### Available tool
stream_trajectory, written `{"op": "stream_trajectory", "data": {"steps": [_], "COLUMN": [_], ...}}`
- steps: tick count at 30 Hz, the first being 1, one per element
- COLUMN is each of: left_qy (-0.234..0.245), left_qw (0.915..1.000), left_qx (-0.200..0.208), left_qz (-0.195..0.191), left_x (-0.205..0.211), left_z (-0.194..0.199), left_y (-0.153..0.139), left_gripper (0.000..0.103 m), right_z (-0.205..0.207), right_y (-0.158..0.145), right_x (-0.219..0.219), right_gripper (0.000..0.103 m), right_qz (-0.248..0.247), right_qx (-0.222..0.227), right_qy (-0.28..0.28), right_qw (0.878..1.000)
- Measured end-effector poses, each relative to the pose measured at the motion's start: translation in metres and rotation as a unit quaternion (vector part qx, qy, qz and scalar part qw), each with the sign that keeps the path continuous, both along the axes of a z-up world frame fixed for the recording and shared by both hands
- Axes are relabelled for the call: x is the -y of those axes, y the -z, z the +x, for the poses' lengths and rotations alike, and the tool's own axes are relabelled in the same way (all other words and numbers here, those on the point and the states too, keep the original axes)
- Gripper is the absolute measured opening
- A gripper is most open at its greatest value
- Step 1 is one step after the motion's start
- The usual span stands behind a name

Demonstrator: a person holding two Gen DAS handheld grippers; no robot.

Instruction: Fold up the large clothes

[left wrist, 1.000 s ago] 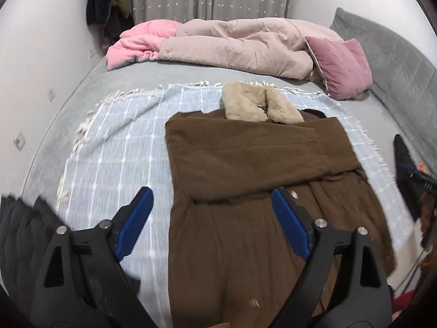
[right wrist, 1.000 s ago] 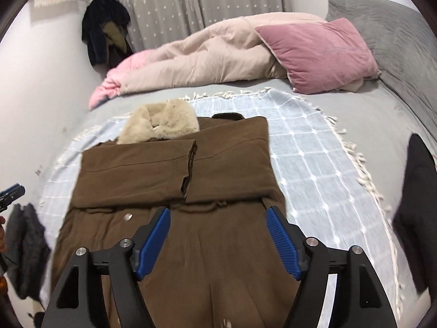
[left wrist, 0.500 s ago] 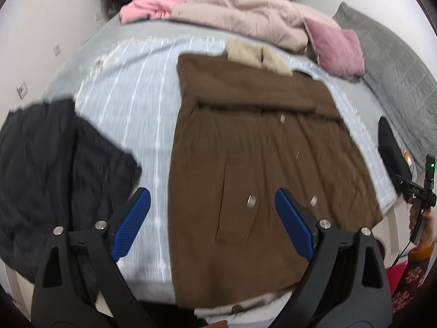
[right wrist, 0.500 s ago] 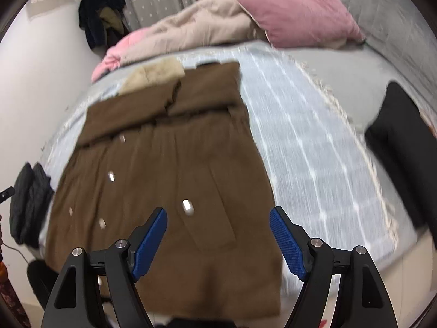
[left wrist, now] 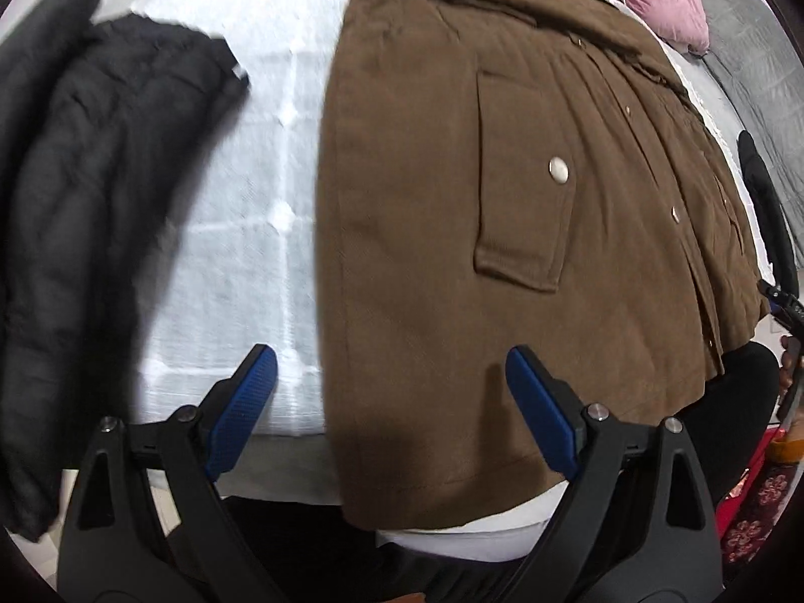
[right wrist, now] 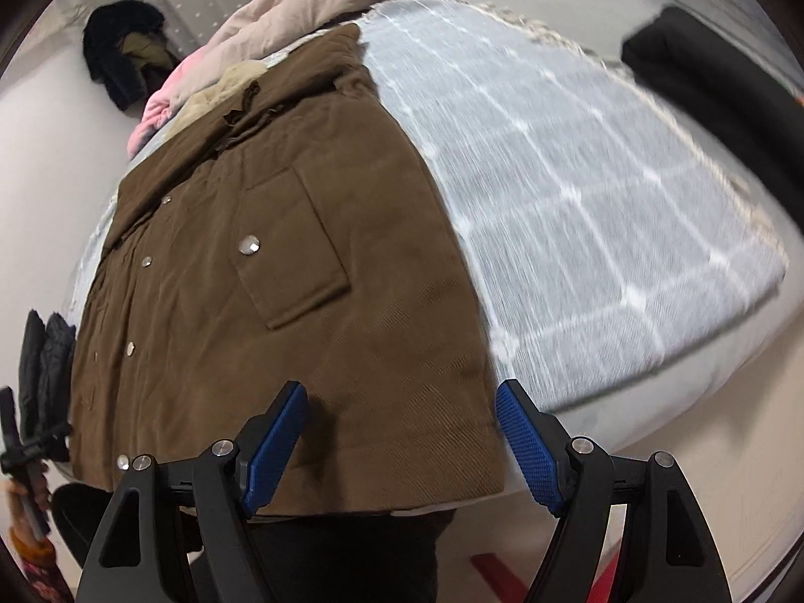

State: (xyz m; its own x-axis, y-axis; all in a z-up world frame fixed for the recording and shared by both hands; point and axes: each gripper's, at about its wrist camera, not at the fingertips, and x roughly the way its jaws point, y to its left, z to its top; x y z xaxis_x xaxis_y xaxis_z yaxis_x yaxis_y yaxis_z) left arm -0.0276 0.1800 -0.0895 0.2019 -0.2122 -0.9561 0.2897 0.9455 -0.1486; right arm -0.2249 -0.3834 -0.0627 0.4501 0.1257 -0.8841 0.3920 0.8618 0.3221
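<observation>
Left wrist view: the left gripper (left wrist: 391, 402) hangs with jaws wide apart over the hem of the brown coat (left wrist: 502, 201), which lies flat on the checked blanket (left wrist: 241, 201). The right gripper (right wrist: 402, 432) is also spread, seemingly not touching the cloth.

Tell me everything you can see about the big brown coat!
The brown coat looks thick and soft, like corduroy. It lies flat on a pale blue checked blanket on the bed, front side up, sleeves folded across its chest. It has silver snap buttons, two square patch pockets and a fluffy beige collar at the far end. Its hem hangs over the bed's near edge. Both tongs hover open above the hem, apparently not touching.
</observation>
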Motion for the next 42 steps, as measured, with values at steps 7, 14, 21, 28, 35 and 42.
{"op": "stream_trajectory", "data": {"steps": [7,14,21,28,35,42], "left_qy": [0.010,0.037,0.060,0.041,-0.026,-0.012], "left_qw": [0.9999,0.9991,0.9948,0.9789,0.9713,0.9653], "left_qx": [0.002,0.005,-0.009,-0.049,-0.068,-0.001], "left_qz": [-0.010,-0.020,-0.082,-0.194,-0.226,-0.261], "left_x": [0.013,0.025,0.033,0.032,0.007,0.018], "left_z": [-0.007,-0.009,-0.008,0.000,0.008,0.008], "left_y": [0.013,0.015,0.013,0.013,0.020,-0.034], "left_gripper": [0.093,0.093,0.091,0.069,0.015,0.012], "right_z": [-0.010,-0.009,0.000,0.003,0.008,0.012], "right_y": [0.011,0.012,0.014,0.016,0.021,-0.033], "right_x": [0.005,0.000,-0.013,-0.015,-0.019,-0.024], "right_gripper": [0.080,0.084,0.085,0.053,0.023,0.020], "right_qz": [0.021,0.006,-0.002,0.089,0.134,0.108], "right_qx": [0.021,0.024,0.025,0.055,0.074,0.156], "right_qy": [0.013,0.009,-0.003,-0.022,-0.014,-0.017], "right_qw": [0.999,1.000,1.000,0.994,0.988,0.982]}}
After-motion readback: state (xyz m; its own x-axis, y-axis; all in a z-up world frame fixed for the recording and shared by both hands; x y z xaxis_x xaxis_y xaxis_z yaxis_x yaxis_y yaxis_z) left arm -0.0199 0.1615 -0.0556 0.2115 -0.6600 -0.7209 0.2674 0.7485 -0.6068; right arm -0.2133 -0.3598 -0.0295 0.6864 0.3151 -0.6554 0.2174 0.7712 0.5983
